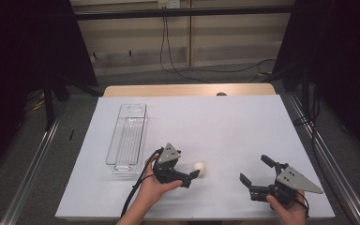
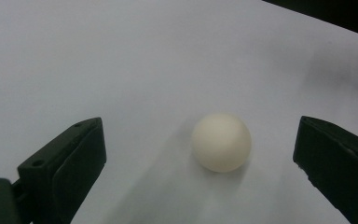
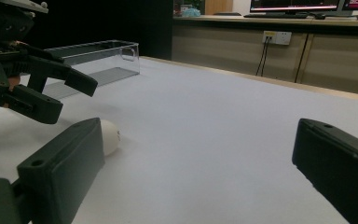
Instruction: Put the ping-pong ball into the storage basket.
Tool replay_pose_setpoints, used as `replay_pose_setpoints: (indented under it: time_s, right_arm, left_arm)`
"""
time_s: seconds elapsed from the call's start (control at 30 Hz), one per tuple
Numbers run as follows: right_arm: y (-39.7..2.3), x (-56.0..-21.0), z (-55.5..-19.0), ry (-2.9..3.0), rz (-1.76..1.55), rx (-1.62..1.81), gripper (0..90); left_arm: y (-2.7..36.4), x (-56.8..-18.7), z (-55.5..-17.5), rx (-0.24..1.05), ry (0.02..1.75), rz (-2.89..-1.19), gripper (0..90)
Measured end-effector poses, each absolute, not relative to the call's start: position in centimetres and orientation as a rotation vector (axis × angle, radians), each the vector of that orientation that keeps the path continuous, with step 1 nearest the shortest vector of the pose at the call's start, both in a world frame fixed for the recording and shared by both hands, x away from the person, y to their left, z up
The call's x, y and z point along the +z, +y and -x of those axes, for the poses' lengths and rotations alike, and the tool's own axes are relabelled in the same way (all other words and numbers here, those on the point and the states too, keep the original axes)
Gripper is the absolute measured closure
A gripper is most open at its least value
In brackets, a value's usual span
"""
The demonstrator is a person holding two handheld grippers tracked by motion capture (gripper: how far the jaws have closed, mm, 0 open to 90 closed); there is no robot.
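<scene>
Risk: the ball (image 1: 199, 168) is smooth and round and lies loose on the white surface (image 1: 243, 126). If one jaw reaches it before the other, it will likely roll right, away from the left tool (image 2: 200, 154). An uneven squeeze could also make it pop out.

Left tool: wide open, holding nothing; the ball lies between its jaws, nearer the right one, apparently touching neither.

Right tool (image 1: 258, 174): wide open, empty, near right, well apart from the ball.

Clear tray (image 1: 127, 136): far left, empty.
</scene>
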State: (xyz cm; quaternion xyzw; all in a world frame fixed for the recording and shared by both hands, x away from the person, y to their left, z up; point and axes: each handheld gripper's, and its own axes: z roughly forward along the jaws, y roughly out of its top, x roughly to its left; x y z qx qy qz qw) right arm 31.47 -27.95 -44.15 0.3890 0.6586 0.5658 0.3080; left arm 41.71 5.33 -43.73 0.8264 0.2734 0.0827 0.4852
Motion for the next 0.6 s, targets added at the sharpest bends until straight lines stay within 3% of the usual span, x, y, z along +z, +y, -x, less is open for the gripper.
replay_pose_setpoints:
  time_s: [0.6]
  right_arm:
    - [-28.00, -44.11, -31.46, 1.745, -1.022, 1.498, 2.1]
  left_arm:
    - [4.34, -44.31, -42.34, 0.167, 0.698, -2.037, 2.6]
